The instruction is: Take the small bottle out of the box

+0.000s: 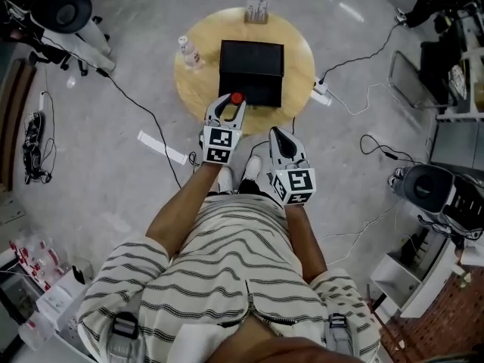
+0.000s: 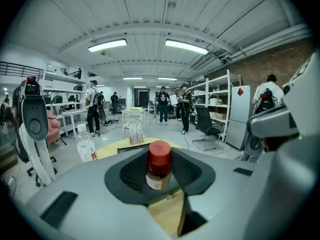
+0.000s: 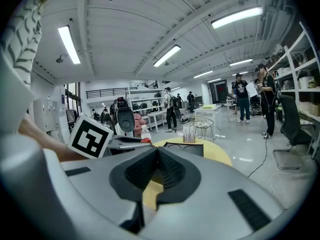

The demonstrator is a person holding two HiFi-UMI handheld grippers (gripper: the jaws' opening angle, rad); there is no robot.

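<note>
The small bottle [image 1: 237,97] has a red cap and a pale label. My left gripper [image 1: 231,101] is shut on it and holds it upright above the near edge of the black box [image 1: 251,70]. In the left gripper view the bottle [image 2: 159,166] stands between the dark pads of the left gripper [image 2: 160,173]. The right gripper [image 1: 277,134] hovers lower and nearer to me, short of the round yellow table [image 1: 190,89]. Seen in its own view, the right gripper [image 3: 158,152] has its pads meeting at the tip with nothing between them, and the box [image 3: 184,148] lies ahead.
A clear water bottle [image 1: 189,51] stands on the table left of the box. A small rack of tubes [image 1: 257,11] sits at the table's far edge. A power strip [image 1: 321,91] and cables lie on the floor to the right. People stand in the background.
</note>
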